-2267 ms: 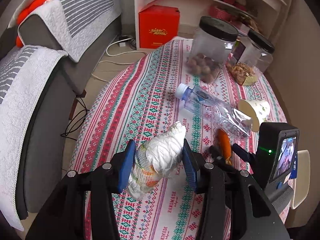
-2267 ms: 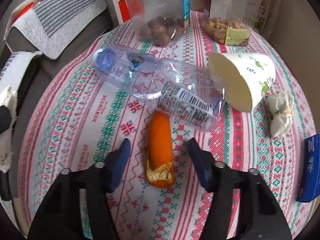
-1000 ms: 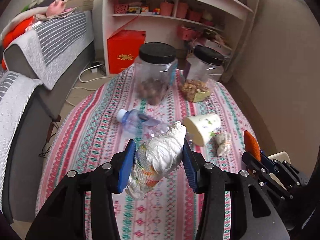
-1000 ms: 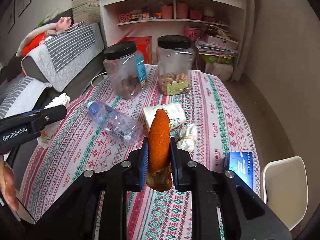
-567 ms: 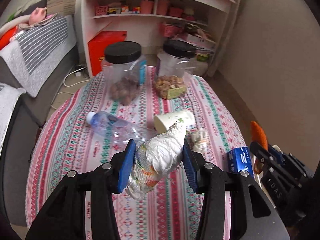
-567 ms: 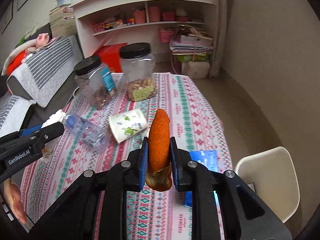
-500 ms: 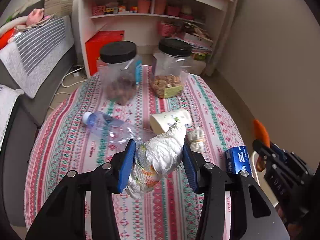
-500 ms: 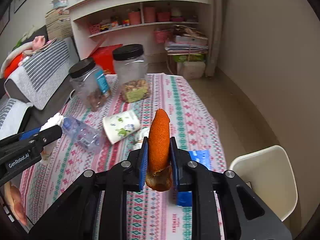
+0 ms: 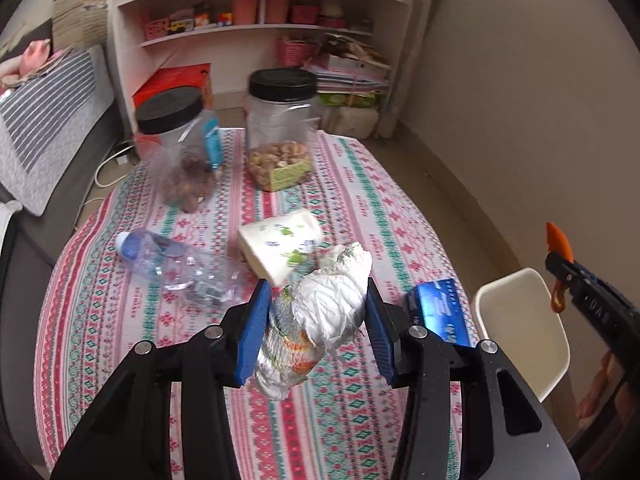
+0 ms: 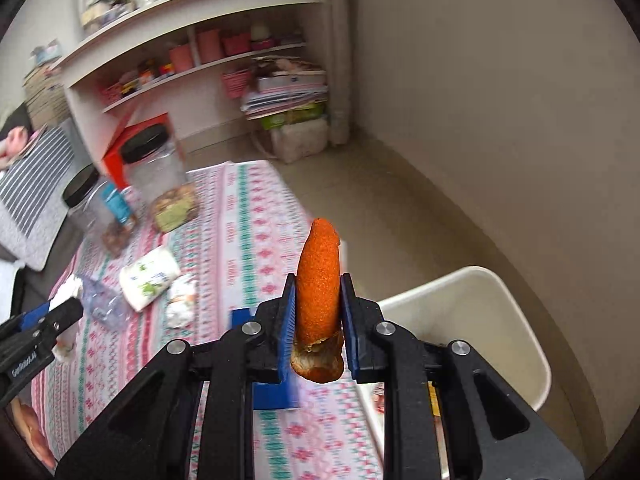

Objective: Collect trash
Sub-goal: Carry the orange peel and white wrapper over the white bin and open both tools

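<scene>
My left gripper (image 9: 316,320) is shut on a crumpled white wrapper (image 9: 320,316) and holds it above the patterned tablecloth (image 9: 352,420). My right gripper (image 10: 318,324) is shut on an orange peel piece (image 10: 319,280), held in the air near the white bin (image 10: 472,320) beside the table; it shows at the right of the left wrist view (image 9: 560,272), by the bin (image 9: 520,320). On the table lie an empty plastic bottle (image 9: 176,268), a tipped paper cup (image 9: 280,240) and a crumpled tissue (image 10: 182,304).
Two black-lidded jars (image 9: 176,152) (image 9: 280,132) stand at the table's far end. A blue box (image 9: 440,316) lies near the table's right edge. A sofa (image 9: 44,120) is at left, shelves (image 9: 260,28) behind, a wall at right.
Both grippers have swung to the right with their loads. The right gripper with the orange peel has moved from over the table to near the white bin.
</scene>
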Demonstrator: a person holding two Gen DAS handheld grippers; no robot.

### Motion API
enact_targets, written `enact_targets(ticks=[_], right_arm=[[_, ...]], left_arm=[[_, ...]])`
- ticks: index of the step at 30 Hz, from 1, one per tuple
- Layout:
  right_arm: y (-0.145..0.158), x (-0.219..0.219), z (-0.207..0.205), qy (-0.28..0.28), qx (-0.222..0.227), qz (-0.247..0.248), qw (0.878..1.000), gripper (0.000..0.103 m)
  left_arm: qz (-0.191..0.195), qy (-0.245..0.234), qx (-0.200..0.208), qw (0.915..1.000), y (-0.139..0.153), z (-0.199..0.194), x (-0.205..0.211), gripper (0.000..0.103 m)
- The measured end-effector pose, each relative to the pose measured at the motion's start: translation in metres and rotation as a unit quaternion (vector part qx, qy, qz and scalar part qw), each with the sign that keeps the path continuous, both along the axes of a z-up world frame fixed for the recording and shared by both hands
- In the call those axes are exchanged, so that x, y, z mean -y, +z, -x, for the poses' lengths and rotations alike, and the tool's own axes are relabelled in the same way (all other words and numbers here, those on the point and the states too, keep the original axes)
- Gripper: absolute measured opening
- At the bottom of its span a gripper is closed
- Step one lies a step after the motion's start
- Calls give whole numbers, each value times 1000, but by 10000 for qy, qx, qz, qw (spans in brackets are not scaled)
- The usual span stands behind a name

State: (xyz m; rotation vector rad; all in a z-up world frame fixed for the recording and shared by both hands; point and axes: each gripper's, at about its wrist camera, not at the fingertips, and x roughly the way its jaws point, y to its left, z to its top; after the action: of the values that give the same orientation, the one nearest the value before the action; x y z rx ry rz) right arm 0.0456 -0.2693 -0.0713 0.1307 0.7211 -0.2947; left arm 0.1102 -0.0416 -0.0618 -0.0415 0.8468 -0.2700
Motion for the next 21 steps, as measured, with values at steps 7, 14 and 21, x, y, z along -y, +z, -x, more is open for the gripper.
enact_targets(ticks=[7, 14, 21], right_arm=[[12, 52, 24, -592, 143, -201, 9979, 25], [25, 103, 58, -1589, 441, -326, 9858, 83], [34, 141, 88, -2216, 616, -414, 9723, 95]], left_arm=[[-76, -365, 42, 9993, 4, 10, 42, 47], [-34, -812, -41, 9967, 5, 26, 92, 47], [-137, -1431, -198, 9894, -7, 51, 158, 47]])
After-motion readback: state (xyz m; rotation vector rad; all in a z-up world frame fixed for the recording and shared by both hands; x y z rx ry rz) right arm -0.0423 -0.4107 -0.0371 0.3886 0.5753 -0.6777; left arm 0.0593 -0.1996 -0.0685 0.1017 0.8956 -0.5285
